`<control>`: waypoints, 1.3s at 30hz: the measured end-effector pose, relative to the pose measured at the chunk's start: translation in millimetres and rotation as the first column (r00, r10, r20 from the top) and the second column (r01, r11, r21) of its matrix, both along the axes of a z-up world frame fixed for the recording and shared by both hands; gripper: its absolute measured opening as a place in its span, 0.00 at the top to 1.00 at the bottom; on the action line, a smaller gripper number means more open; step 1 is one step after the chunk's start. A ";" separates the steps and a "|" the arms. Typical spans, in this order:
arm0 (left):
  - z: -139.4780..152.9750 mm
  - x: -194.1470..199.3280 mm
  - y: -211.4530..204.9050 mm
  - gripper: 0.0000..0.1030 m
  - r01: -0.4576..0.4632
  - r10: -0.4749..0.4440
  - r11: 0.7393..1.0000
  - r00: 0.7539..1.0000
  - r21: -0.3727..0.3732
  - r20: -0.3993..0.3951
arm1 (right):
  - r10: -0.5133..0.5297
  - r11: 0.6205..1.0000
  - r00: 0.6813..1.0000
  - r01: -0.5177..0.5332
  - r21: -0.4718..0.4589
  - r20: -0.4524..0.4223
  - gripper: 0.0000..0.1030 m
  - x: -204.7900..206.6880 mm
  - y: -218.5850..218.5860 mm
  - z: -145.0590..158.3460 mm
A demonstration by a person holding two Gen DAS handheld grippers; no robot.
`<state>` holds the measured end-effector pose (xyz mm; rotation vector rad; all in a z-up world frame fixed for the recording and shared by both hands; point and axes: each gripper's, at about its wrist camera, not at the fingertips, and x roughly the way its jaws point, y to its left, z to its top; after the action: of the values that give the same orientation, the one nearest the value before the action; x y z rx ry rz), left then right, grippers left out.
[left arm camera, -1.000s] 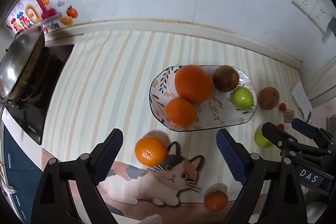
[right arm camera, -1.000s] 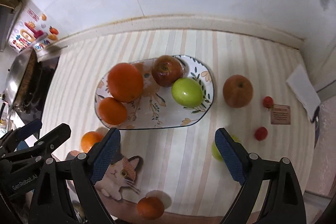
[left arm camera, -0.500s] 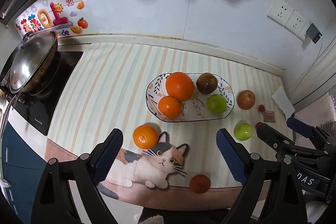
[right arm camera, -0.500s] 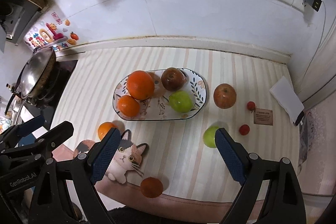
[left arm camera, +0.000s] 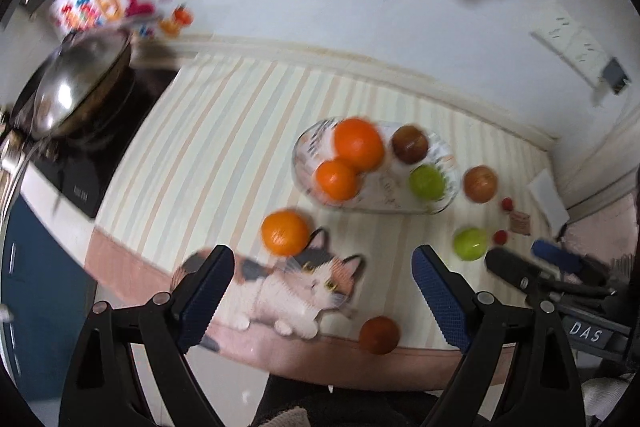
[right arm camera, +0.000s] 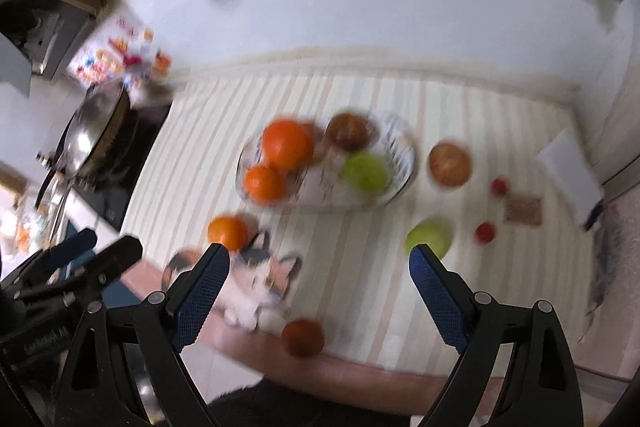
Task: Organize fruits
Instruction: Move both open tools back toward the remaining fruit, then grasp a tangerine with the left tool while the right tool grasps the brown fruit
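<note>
Well above the striped mat (left arm camera: 208, 147), both grippers hang with nothing in them. The left gripper (left arm camera: 322, 297) has its fingers spread wide, touching nothing; the right gripper (right arm camera: 318, 295) is spread just as wide and is likewise bare.

Four fruits already sit on the plate (left arm camera: 448, 147): a big orange (left arm camera: 358, 143), a smaller orange (left arm camera: 336, 179), a dark apple (left arm camera: 409, 144) and a green apple (left arm camera: 427, 182). Loose on the mat are an orange (left arm camera: 285, 233) just left of the plate's near edge, beside the cat print (left arm camera: 296, 287); a small dark orange (left arm camera: 379, 334) at the mat's front border; a second green apple (left arm camera: 470, 243) near the plate's right front; a reddish apple (left arm camera: 480, 183) just right of the plate; and two small red fruits (left arm camera: 507, 204) further right.

All these fruits are round, so no long axis matters; approach direction is free. From the left fingers the loose orange lies ahead and slightly left of centre, so the left side seems nearer to it. From the right view the loose green apple (right arm camera: 429, 238) sits just beyond the right-hand finger (right arm camera: 438, 301), ahead and to the right, with the reddish apple (right arm camera: 449, 165) further on. Judging by this, each gripper would need to drop and shift sideways before closing. Both views are blurred, so fine detail is uncertain.
</note>
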<state>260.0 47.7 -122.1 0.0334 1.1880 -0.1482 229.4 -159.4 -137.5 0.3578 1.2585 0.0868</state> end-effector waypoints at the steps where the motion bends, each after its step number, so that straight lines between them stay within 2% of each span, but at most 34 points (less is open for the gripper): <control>1: -8.2 0.3 4.2 0.12 -0.012 0.013 1.000 1.000 0.011 -0.022 | 0.016 1.000 0.998 -0.014 0.026 -0.052 0.09 1.5 2.7 -17.9; 3: -26.2 0.5 13.5 0.12 -0.041 0.044 0.998 0.997 0.039 -0.070 | 0.058 0.997 0.989 -0.050 0.064 -0.139 0.09 3.1 11.4 -52.2; 7: -68.0 -3.5 33.0 0.12 -0.090 0.107 0.990 0.981 0.107 -0.161 | 0.130 0.986 0.942 -0.090 0.141 -0.311 0.09 -1.2 33.3 -125.6; 9: -86.0 -5.5 42.9 0.12 -0.111 0.136 0.985 0.970 0.131 -0.203 | 0.157 0.982 0.918 -0.105 0.158 -0.365 0.10 -5.4 44.5 -152.6; 13: -110.7 -10.5 60.3 0.12 -0.155 0.187 0.978 0.949 0.143 -0.255 | 0.196 0.978 0.886 -0.144 0.152 -0.421 0.15 -15.1 63.4 -183.8; 16: -121.3 -9.2 67.2 0.12 -0.172 0.206 0.975 0.941 0.143 -0.270 | 0.221 0.975 0.872 -0.181 0.133 -0.436 0.37 -20.3 75.4 -198.3; 17: -123.3 -7.4 68.3 0.12 -0.173 0.206 0.975 0.940 0.142 -0.271 | 0.223 0.974 0.873 -0.184 0.131 -0.434 0.43 -21.6 77.3 -200.6; 22: -129.5 11.4 66.0 0.12 -0.150 0.177 0.981 0.948 0.120 -0.263 | 0.218 0.976 0.904 -0.208 0.068 -0.367 0.43 -19.7 76.8 -188.0; 27: -146.0 47.8 47.5 0.12 -0.084 0.112 0.990 0.954 0.111 -0.279 | 0.145 0.989 0.934 -0.150 0.012 -0.325 0.43 -2.3 49.2 -171.0; 31: -165.8 78.1 29.3 0.12 -0.018 0.052 0.993 0.951 0.113 -0.305 | 0.095 0.994 0.942 -0.106 -0.017 -0.321 0.43 9.9 26.3 -171.2; 36: -195.8 101.3 14.4 0.12 0.056 -0.013 0.992 0.934 0.110 -0.357 | 0.061 0.997 0.942 -0.071 -0.018 -0.331 0.43 22.9 8.0 -179.4; 37: -201.5 103.9 13.0 0.17 0.063 -0.018 0.991 0.932 0.115 -0.362 | 0.057 0.998 0.940 -0.066 -0.015 -0.336 0.43 24.2 4.2 -180.0; 38: -205.2 105.0 12.3 0.33 0.068 -0.021 0.991 0.931 0.116 -0.366 | 0.054 0.998 0.939 -0.063 -0.015 -0.340 0.43 24.7 2.5 -181.2; 39: -208.6 105.3 12.4 0.37 0.068 -0.027 0.993 0.926 0.095 -0.376 | 0.052 0.998 0.938 -0.060 -0.013 -0.342 0.43 25.1 1.2 -182.4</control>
<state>365.4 60.1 -330.7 0.1323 1.5780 -0.1374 254.5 -158.2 -319.9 0.3249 1.6140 0.0595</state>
